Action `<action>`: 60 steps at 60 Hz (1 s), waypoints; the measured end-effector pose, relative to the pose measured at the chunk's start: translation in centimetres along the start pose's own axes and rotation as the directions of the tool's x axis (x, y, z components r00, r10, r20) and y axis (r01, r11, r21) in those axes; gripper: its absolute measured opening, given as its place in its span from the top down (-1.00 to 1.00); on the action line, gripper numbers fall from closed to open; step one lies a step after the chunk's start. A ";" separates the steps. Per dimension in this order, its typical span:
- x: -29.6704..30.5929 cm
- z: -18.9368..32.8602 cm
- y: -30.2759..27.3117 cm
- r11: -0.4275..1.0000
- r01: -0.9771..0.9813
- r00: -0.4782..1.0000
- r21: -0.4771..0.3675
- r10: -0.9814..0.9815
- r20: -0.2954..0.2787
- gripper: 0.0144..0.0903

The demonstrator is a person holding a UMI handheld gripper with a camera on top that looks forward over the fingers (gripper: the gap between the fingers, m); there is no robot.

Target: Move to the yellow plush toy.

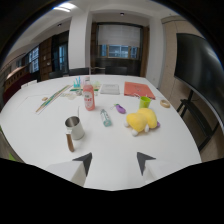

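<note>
The yellow plush toy (141,121) lies on the white table (110,145), beyond my fingers and a little to the right of the right one. My gripper (114,162) hovers over the table's near part, open, with nothing between its two dark fingertips (84,162). A clear stretch of tabletop separates the fingers from the toy.
A metal cup (74,127) with a brown-handled tool (69,141) beside it stands ahead to the left. A pink bottle (89,96), a small teal bottle (105,118), a purple item (120,108), a green cup (145,102) and an orange sheet (138,89) sit farther back. A dark chair (197,107) stands at the right.
</note>
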 end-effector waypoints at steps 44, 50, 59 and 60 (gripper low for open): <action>12.6 7.1 -1.3 1.000 0.013 0.994 -0.022 -0.016 -0.108 -0.87; 14.0 11.5 -3.6 0.999 0.021 0.996 -0.031 -0.024 -0.082 -0.87; 15.5 17.6 -7.1 0.999 0.006 0.999 -0.041 -0.008 -0.042 -0.87; 15.6 18.1 -7.4 0.999 0.006 0.999 -0.042 -0.008 -0.038 -0.87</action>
